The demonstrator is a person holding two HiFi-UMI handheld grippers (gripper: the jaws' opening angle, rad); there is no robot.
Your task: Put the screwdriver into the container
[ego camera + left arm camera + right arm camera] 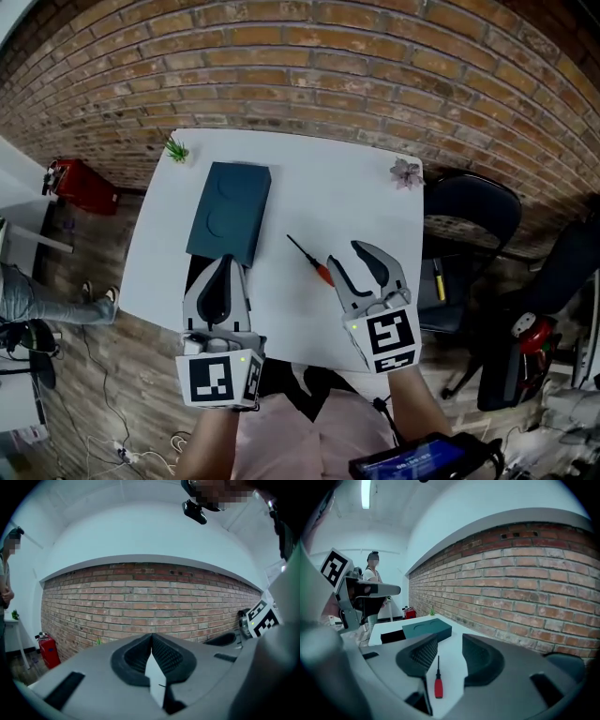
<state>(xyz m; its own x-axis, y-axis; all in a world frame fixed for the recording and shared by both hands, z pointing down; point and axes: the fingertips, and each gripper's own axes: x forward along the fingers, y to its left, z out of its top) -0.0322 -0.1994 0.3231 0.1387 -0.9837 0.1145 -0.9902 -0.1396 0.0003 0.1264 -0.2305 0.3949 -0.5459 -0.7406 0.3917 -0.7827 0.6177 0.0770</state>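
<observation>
Lying red-handled and dark-shafted, screwdriver [309,260] faces right gripper's [344,253] spread jaws; left gripper's [225,260] closed.

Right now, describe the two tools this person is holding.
Both the left tool and the right tool are grey plastic, with curved jaws lined by black ribbed pads. A white cube with black square markers sits on each. The person wears a pale pink top.

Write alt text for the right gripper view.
The right gripper, fingers open, frames a red-handled screwdriver lying on the white table. Beyond it sits the dark teal container, with a brick wall at right.
</observation>
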